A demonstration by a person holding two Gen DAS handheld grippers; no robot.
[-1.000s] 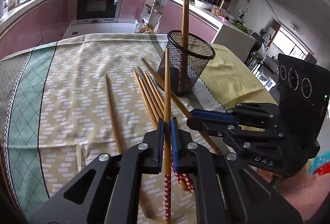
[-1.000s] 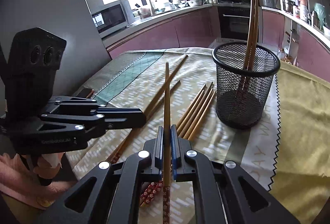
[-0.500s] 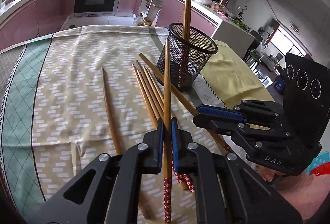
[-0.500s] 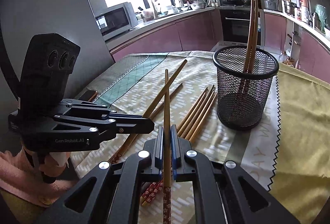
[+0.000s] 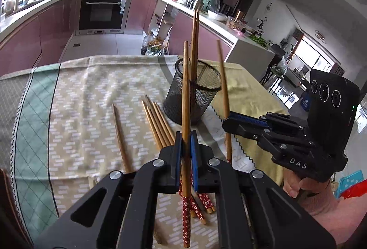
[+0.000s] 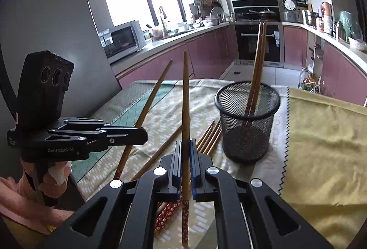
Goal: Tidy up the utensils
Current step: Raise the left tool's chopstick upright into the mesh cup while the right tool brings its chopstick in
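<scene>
My left gripper [image 5: 185,142] is shut on a wooden chopstick [image 5: 185,93] with a red flowered end, held up off the cloth and pointing toward the black mesh cup [image 5: 195,100]. My right gripper [image 6: 185,151] is shut on a second such chopstick [image 6: 185,97], also raised. Each gripper shows in the other's view, the right gripper [image 5: 229,121] to the right and the left gripper [image 6: 143,134] to the left. The mesh cup [image 6: 247,132] holds two upright chopsticks [image 6: 258,61]. Several loose chopsticks [image 5: 158,125] lie on the cloth beside it.
A single chopstick [image 5: 120,134] lies apart on the patterned tablecloth [image 5: 80,111]. A yellow cloth [image 6: 321,145] covers the table's right side. Kitchen counters and an oven [image 5: 103,10] stand beyond the far table edge. A hand [image 5: 298,184] grips the right tool.
Both grippers have risen, each carrying its chopstick up off the cloth. The cup and the loose chopsticks have stayed in place.
</scene>
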